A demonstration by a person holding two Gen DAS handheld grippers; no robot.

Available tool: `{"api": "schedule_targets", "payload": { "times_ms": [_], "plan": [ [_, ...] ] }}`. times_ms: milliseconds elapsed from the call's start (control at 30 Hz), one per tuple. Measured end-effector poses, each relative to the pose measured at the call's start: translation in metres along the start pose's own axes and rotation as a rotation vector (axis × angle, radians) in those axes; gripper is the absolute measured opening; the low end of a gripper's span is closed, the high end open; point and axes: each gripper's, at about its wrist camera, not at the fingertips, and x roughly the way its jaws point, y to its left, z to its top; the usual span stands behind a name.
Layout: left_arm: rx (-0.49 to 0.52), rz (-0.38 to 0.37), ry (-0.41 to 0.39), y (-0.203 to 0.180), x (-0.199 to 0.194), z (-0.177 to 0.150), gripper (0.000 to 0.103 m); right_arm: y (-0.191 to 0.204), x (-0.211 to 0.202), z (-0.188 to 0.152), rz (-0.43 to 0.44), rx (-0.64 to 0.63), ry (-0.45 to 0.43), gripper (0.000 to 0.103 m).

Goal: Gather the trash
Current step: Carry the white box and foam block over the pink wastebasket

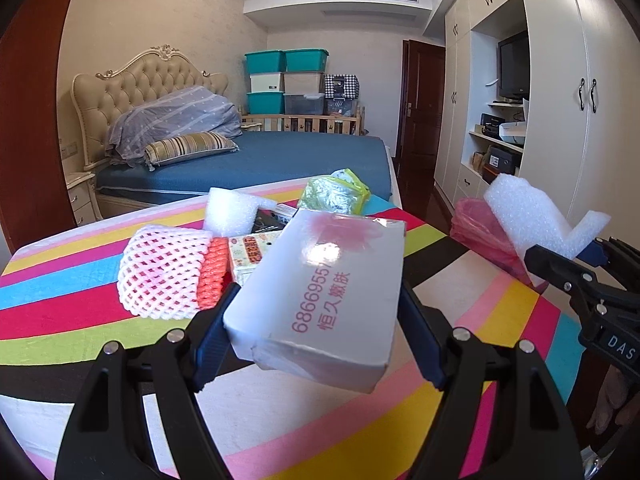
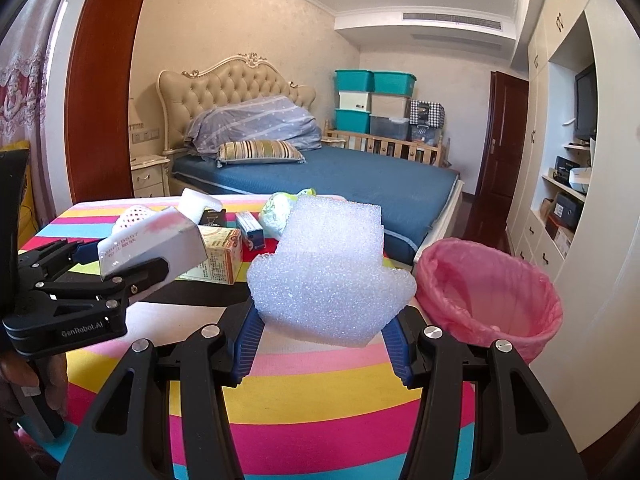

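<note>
Where the striped table point(image 2: 320, 392) ends, a bed point(image 2: 360, 184) stands.

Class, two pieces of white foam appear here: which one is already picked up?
The stepped foam block, gripped in the right gripper's jaws near the pink-lined bin. The other foam piece lies on the striped table among the boxes.

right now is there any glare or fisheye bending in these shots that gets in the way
Left wrist view: a bright glare patch on the white box washes out part of its red print; the wardrobe bows at the rim. Right wrist view: ceiling light blows out at top, the foam block stays sharp, dark vignette in corners.
</note>
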Motion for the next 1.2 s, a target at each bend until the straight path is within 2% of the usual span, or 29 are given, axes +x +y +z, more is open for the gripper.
{"api": "schedule_targets", "payload": {
  "times_ms": [400,667,933,1067,1200],
  "plan": [
    [0.055,-0.051,0.011,-0.033,0.008,0.006,0.074,-0.032,-0.010,-0.002,-0.042,0.034,-0.042,0.051],
    [0.039,-0.149,0.039,-0.045,0.033,0.032,0.074,-0.056,-0.008,0.011,-0.137,0.090,-0.050,0.051],
    [0.086,-0.221,0.065,-0.040,0.061,0.055,0.074,-0.069,0.013,0.028,-0.219,0.161,0.017,0.051],
    [0.142,-0.256,0.063,-0.043,0.071,0.064,0.074,-0.066,0.031,0.033,-0.253,0.155,0.066,0.051],
    [0.155,-0.305,0.081,-0.046,0.083,0.073,0.074,-0.065,0.044,0.032,-0.272,0.151,0.096,0.051]
  ]
}}
